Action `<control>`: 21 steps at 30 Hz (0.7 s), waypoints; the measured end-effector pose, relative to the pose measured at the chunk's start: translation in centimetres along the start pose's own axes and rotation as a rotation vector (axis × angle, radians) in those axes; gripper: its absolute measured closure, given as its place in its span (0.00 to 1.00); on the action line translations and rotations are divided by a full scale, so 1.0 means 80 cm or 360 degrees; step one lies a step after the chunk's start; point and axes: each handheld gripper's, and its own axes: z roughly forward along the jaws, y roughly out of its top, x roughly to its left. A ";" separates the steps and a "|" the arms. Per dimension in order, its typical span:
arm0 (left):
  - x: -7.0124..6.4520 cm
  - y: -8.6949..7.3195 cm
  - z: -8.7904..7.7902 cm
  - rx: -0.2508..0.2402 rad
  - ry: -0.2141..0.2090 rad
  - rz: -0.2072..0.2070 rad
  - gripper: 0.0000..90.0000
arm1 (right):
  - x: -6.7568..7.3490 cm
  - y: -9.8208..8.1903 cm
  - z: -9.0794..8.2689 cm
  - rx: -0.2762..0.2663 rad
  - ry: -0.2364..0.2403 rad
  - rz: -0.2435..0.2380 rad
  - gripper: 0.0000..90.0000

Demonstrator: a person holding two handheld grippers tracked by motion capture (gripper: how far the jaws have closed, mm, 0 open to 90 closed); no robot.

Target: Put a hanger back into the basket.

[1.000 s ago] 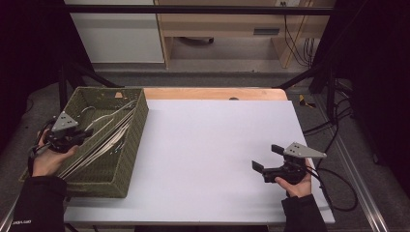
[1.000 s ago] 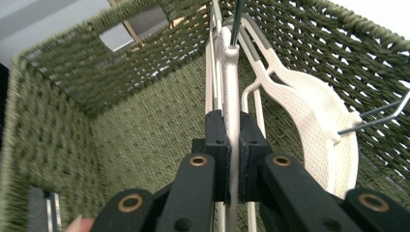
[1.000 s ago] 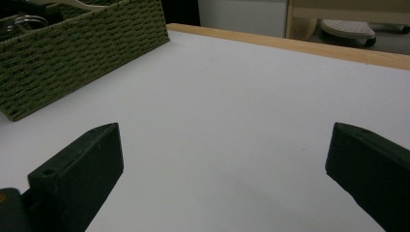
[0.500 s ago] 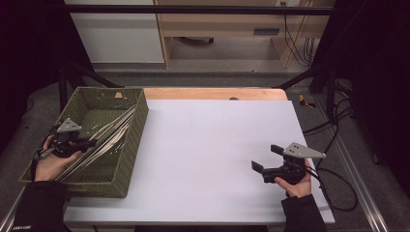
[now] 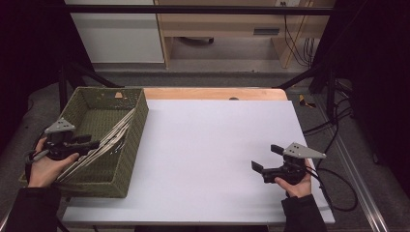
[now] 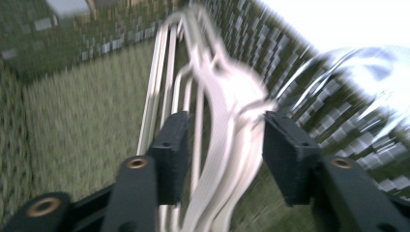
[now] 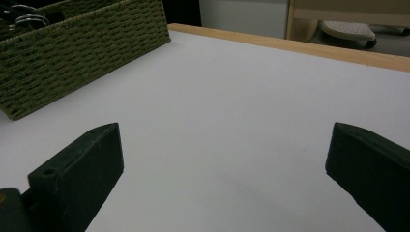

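Note:
A green woven basket [image 5: 140,126] stands at the table's left side, and a bundle of white hangers [image 5: 110,137] leans inside it against its right wall. My left gripper [image 5: 94,143] reaches into the basket from the left. Its jaws have just been opening. In the left gripper view the hangers [image 6: 220,135] run between the parted pads [image 6: 174,140] with gaps on both sides, above the basket floor [image 6: 72,121]. My right gripper [image 5: 266,157] rests low over the white table at the front right, its jaws [image 7: 222,159] wide apart with nothing between them.
The white tabletop [image 5: 217,140] stretches between the basket and my right hand. A wooden strip [image 5: 212,93] edges the far side. Cables [image 5: 333,130] hang off the right edge. The basket's outer wall [image 7: 72,53] lies far left of the right gripper.
The left gripper's jaws have opened off the white hangers, and the hand has drifted slightly toward the near side of the basket. The right hand has stayed still.

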 end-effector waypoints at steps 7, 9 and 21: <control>-0.035 0.019 -0.021 -0.0305 -0.0069 -0.0020 0.34 | 0.000 0.002 -0.003 -0.0021 -0.0003 -0.0002 0.01; -0.047 0.022 -0.021 -0.0354 -0.0117 -0.0018 0.28 | -0.001 0.002 -0.004 -0.0029 0.0002 -0.0012 0.00; -0.124 0.013 -0.003 -0.0491 -0.0238 0.0068 0.12 | 0.000 0.002 -0.008 -0.0065 0.0010 -0.0033 0.00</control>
